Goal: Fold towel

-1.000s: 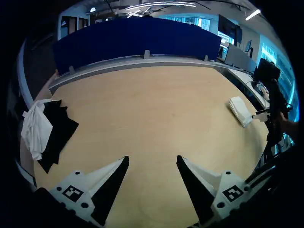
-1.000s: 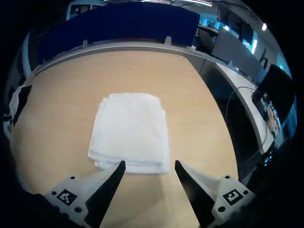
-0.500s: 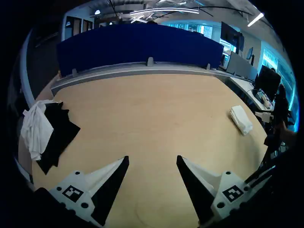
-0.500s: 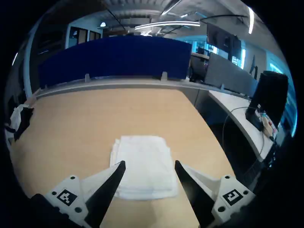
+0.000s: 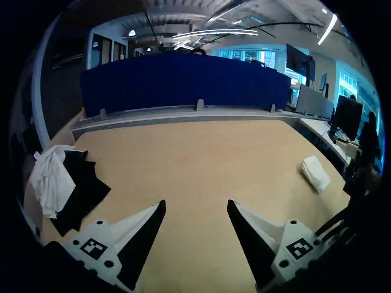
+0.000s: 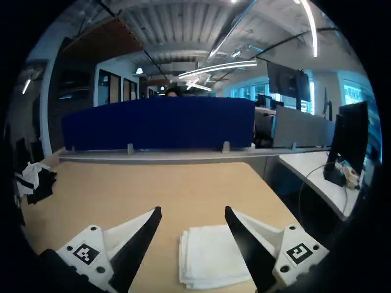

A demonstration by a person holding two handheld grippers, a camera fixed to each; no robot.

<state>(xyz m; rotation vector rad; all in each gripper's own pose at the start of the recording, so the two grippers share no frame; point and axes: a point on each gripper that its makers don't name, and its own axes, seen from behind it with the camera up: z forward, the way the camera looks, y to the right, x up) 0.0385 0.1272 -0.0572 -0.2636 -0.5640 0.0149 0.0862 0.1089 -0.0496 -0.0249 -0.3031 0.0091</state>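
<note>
1. Across the tabletop (image 5: 195, 151), left gripper view: left tool (image 5: 195, 201) spread, pinching nothing, over bare pale wood-grain laminate. Towel (image 5: 315, 173), white, a small thick folded block, lies near the far right edge. Crumpled white cloth (image 5: 49, 180) rests on limp black cloth (image 5: 85, 190) at far left. Change since a second ago: the view has tipped upward, showing more of the blue divider (image 5: 185, 80).
2. Right gripper view: right tool (image 6: 192, 209) spread, empty, drawn back from the towel (image 6: 212, 256). A second ago the towel filled mid-frame; now it sits low between the fingers, untouched. Soft nap, stacked layered edges, rectangular. Judgement: this fold looks complete and released; the cloths at left are probably next.
</note>
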